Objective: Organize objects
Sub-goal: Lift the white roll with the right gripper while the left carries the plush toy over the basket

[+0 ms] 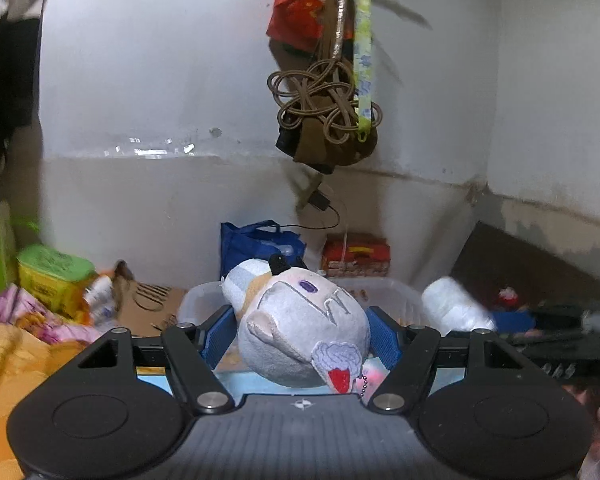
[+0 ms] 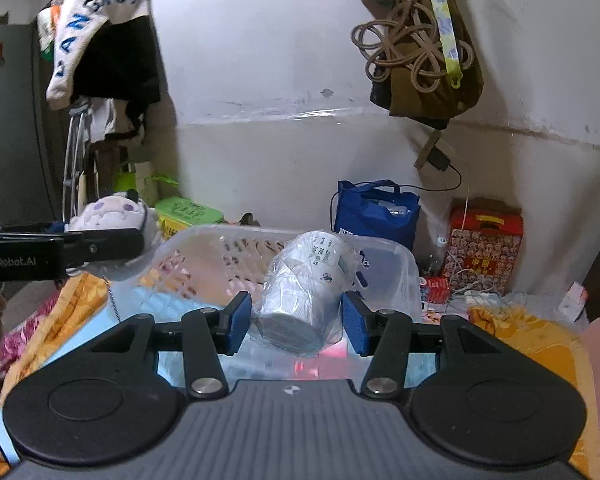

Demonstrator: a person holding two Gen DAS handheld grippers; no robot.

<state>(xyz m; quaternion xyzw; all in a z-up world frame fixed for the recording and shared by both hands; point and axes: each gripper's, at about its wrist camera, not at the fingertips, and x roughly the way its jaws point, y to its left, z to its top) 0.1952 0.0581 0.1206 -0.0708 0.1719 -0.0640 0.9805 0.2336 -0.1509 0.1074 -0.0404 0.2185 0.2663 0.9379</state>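
Observation:
My left gripper is shut on a grey plush toy with a red tongue and a bead chain, held above the near rim of a clear plastic bin. The toy also shows in the right wrist view, at the left, with the left gripper around it. My right gripper is shut on a stack of white paper cups in a clear bag, held over the bin. The cups appear blurred in the left wrist view.
A blue bag and a red box stand behind the bin against the wall. A green-lidded yellow tub sits at the left. Orange and pink cloth covers the surface. Cords and a brown bag hang overhead.

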